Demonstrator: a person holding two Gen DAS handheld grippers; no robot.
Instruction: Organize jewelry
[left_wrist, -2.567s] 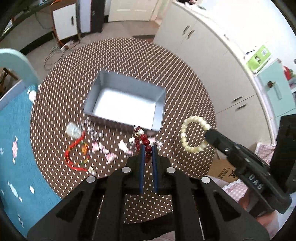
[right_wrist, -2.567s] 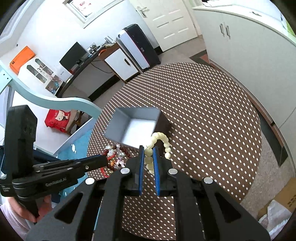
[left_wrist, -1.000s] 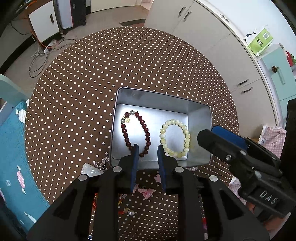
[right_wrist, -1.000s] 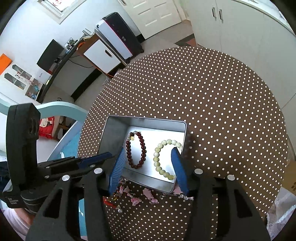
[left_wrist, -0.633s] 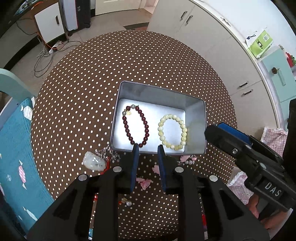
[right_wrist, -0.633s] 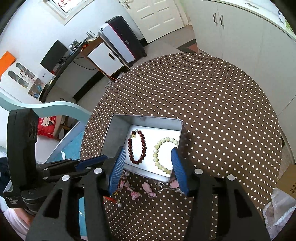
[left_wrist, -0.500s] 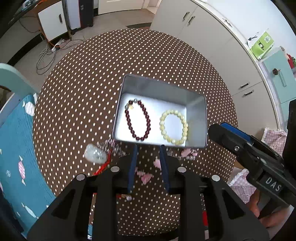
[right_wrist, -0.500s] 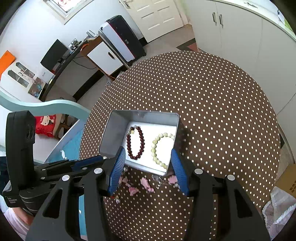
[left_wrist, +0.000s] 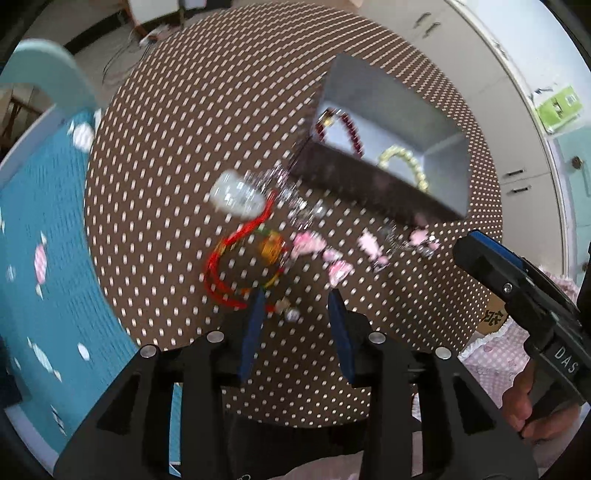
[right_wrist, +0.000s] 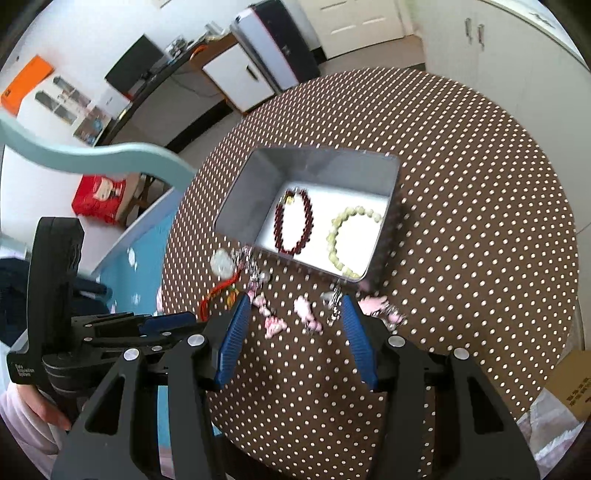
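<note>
Jewelry is half sorted: the red bracelet (right_wrist: 294, 226) and pale bracelet (right_wrist: 349, 240) lie in the tin (right_wrist: 240, 201). The red cord (left_wrist: 236, 269) and pink charms (right_wrist: 306, 312) wait on the bench (right_wrist: 480, 221), near the tin. Both hand-held grippers are open and empty: left (left_wrist: 295, 302), right (right_wrist: 291, 314). Go down slowly, pinch one piece.

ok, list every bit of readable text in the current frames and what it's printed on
"DAS" - white letters on the right claw's black handle body, seen from the left wrist view.
Cardboard box past the table edge: printed characters, too blurred to read.
Left claw's handle: a white label line, too small to read.
Cardboard box at lower right: printed lines, too small to read.
Green box on the cabinet: print unreadable.
</note>
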